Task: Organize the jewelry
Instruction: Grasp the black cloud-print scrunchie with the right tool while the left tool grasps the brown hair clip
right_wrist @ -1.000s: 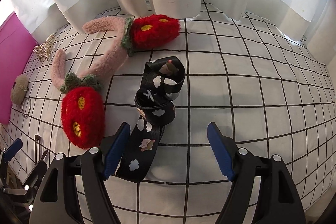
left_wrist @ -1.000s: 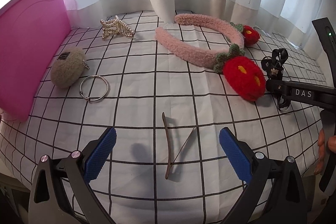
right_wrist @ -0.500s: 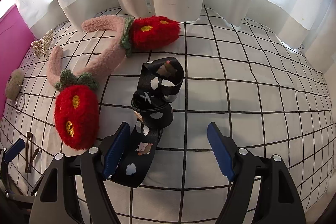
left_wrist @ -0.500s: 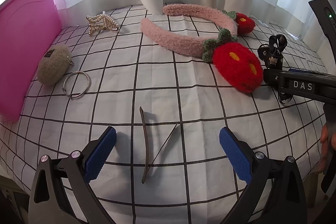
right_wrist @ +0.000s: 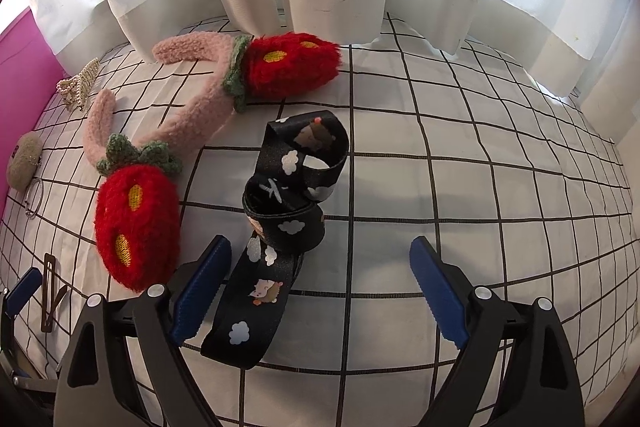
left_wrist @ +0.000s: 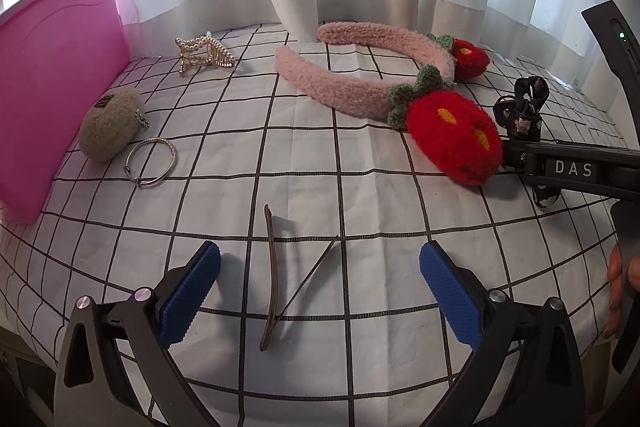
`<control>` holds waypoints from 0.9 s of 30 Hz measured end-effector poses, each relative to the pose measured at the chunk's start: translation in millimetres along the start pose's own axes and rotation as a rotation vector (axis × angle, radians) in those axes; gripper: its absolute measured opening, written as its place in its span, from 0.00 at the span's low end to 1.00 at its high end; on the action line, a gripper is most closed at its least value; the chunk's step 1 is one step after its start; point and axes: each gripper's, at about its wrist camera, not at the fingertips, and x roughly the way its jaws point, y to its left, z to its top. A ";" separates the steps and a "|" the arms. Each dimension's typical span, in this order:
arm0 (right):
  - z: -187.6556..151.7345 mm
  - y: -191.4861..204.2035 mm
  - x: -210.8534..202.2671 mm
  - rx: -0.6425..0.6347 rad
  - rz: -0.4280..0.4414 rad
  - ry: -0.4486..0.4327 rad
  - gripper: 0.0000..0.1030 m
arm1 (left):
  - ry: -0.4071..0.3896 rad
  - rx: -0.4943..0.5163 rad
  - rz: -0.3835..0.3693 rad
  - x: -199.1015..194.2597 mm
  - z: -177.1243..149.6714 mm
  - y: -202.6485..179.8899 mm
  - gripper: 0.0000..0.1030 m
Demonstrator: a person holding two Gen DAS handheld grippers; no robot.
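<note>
Jaws of both grippers stand wide, holding nothing: left gripper straddles the thin hair clip, whose flat profile risks slipping; right gripper could snag the ribbon coil.

The tabletop wears matt, creased checked cloth. The headband is fuzzy pink fleece with shaggy red plush ends. The bangle and hair clip look like shiny metal. The ribbon is smooth, faintly glossy fabric. The pink box looks like smooth plastic.
</note>
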 end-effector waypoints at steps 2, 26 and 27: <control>-1.1 0.9 -0.8 -0.006 0.006 -0.002 0.83 | 0.006 0.001 -0.003 -0.4 0.5 0.3 0.94; -5.0 0.3 -16.0 -0.016 0.086 -0.034 0.14 | 0.001 0.039 -0.068 -16.5 4.4 -2.7 0.17; -5.7 -1.2 -17.3 -0.011 0.089 -0.034 0.14 | -0.002 0.034 -0.064 -18.1 6.2 -0.1 0.17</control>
